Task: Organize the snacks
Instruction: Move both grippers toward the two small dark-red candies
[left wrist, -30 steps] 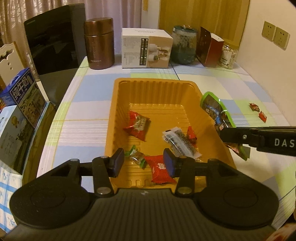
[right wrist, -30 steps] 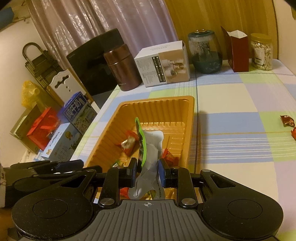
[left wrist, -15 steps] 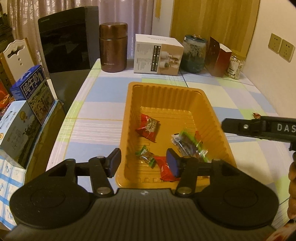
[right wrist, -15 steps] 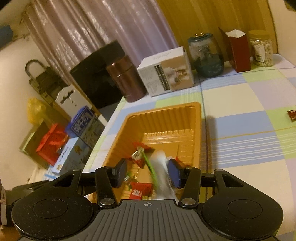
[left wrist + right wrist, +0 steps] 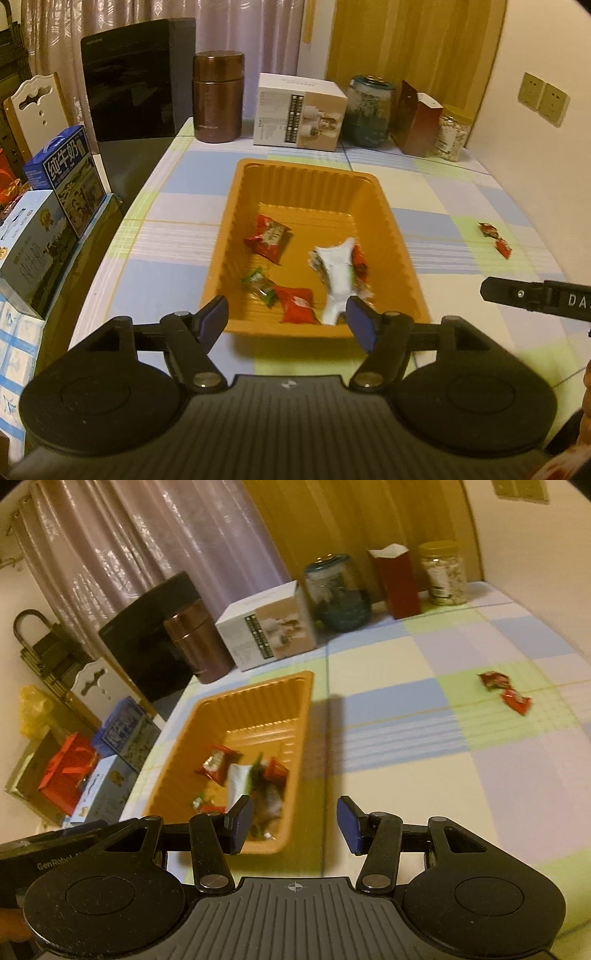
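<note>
A checked tablecloth (image 5: 184, 236) in blue, green and cream covers the table, and the orange tray (image 5: 400, 258) sits on it as the reference for everything else. Behind the tray's far rim stands a row of containers: a brown canister (image 5: 218, 98) to the left, a white carton (image 5: 301, 110) straight behind, then a glass jar (image 5: 369, 107), a dark red box (image 5: 419, 123) and a jar of nuts (image 5: 452, 134) farther right. Left of the tray, off the table edge, stand a dark blue milk carton (image 5: 70, 177) and a pale blue box (image 5: 31, 243).

The left gripper (image 5: 287, 320) hangs over the tray's near rim with its blue pads spread wide and nothing between them. The right gripper (image 5: 293, 825) sits just off the tray's near right corner, likewise spread apart and empty; in the left view its black finger reaches in to the right of the tray.

Inside the tray, a white pouch (image 5: 338, 277) lies on the right half of the floor, partly over a red wrapper and a darker packet. A red snack packet (image 5: 267, 240) lies near the middle, a second red packet (image 5: 297, 304) near the front wall, and a small green candy (image 5: 260, 286) just left of it.

Well to the right of the tray, two small red candies (image 5: 504, 690) lie close together on the cloth.
</note>
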A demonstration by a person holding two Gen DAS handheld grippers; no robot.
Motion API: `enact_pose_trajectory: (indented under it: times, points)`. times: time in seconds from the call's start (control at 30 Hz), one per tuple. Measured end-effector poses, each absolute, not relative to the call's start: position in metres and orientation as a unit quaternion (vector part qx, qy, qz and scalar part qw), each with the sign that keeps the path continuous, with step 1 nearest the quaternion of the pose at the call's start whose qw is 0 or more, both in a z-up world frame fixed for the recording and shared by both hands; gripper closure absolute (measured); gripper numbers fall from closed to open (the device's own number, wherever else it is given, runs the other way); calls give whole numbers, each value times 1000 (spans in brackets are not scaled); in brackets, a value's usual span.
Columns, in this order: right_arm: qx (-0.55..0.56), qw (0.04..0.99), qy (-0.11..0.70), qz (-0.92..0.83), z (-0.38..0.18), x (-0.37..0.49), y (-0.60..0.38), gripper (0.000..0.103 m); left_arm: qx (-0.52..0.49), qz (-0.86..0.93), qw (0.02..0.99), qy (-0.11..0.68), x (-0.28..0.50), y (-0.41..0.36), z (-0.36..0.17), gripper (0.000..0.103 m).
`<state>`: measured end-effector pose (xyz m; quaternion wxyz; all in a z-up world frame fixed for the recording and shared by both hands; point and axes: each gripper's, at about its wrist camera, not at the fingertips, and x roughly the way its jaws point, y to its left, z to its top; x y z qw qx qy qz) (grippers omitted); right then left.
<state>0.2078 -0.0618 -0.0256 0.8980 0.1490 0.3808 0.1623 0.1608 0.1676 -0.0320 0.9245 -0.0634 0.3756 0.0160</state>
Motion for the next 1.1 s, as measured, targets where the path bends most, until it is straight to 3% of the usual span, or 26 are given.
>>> enact_pose_trajectory:
  times: [0.23,1.1]
  points:
    - [138,910,366,140,-9,177,-88,48,-55,13,926,373,140,140,-25,27]
    - [143,925,344,78,8,137,-151,34,-47,-47,928,366,125,76,-14,20]
